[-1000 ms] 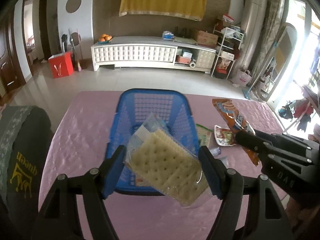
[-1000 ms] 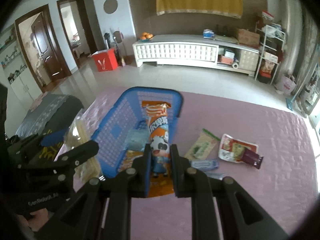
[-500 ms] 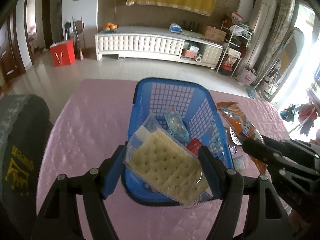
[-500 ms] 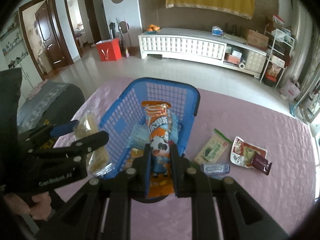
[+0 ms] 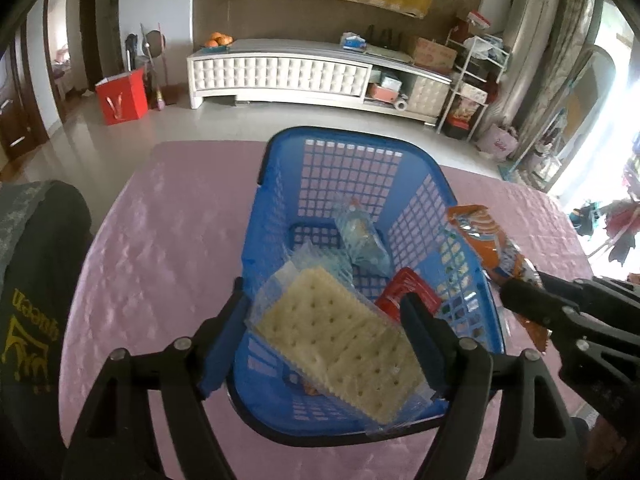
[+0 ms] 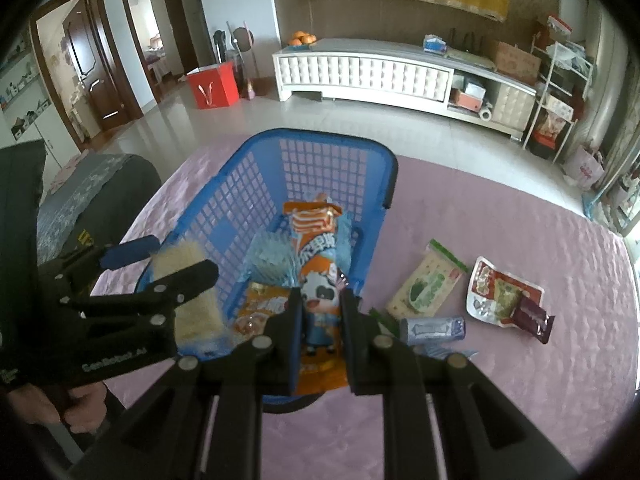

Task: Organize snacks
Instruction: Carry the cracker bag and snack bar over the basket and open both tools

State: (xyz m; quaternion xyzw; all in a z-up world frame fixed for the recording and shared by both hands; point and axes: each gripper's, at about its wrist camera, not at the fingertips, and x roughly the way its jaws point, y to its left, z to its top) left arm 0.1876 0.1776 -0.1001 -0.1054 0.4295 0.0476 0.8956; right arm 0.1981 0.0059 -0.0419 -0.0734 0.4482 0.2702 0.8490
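The cracker pack (image 5: 340, 340) covers much of the basket (image 5: 352, 148) floor, so whatever lies under it stays hidden. The orange packet (image 6: 318, 280) has its lower end (print too small to read) behind the right tongs (image 6: 320, 320).

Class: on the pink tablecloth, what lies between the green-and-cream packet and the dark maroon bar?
The red-and-white pouch lies between the green-and-cream packet and the maroon bar; the right wrist view shows it.

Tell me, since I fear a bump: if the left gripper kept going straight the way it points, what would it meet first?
Probably the inside of the blue basket, most likely the red packet beyond the cracker pack between the left gripper's opening jaws; depth is unclear.
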